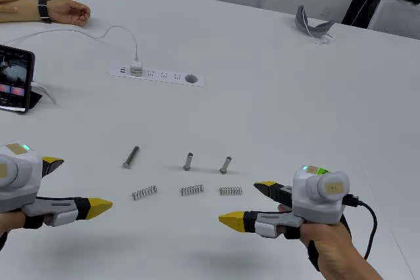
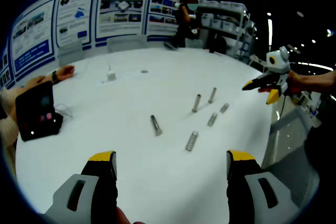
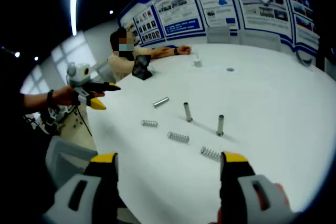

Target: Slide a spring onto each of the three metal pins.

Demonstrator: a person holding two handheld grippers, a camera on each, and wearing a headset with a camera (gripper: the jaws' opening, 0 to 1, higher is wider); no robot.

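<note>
**No springs on yet; both grippers empty**

Nearest: left gripper (image 1: pixel 75 185) and right gripper (image 1: pixel 249 202) hover low over the table (image 1: pixel 295 116); jaws wide apart on both, nothing held. Just beyond them, three springs (image 1: pixel 191 190) lie in a row, well apart from one another, each roughly in front of a pin. Behind that row, the left pin (image 1: pixel 130 157) lies flat; the middle pin (image 1: pixel 188 161) and right pin (image 1: pixel 225 164) stand upright, going by the right gripper view. No pin carries a spring, so the step in hand looks like the first pick. Far side: power strip (image 1: pixel 157 75), tablet (image 1: pixel 14 78), another person's hand (image 1: pixel 69 12).

How I'd do it: pinch a spring near one end, light grip across the coils so it doesn't squash and the bore stays open; leave the free end overhanging the jaws; line its axis up with the pin before lowering. The upright pins will likely tip, so steady the base with the other gripper; the lying pin probably needs picking up by one end first.
</note>
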